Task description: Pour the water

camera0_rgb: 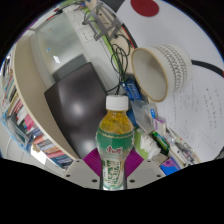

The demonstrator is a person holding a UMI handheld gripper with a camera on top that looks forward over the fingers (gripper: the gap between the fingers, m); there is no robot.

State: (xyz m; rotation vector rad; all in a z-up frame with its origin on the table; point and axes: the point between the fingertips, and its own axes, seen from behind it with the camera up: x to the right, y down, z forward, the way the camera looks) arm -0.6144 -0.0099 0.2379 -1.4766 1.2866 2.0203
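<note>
**Green-labelled bottle held upright, cap on**

Green-labelled bottle [116, 140], white-capped, stands upright between the gripper [117, 172] and its magenta pads [92, 164], clamped at the waist, likely steadied for pouring. Beyond: a white bowl [160, 70], cables [118, 55], a dark chair [75, 105].

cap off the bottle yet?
No. The white cap sits on the neck of the green-labelled bottle, which stands upright between the fingers of the claw.
</note>
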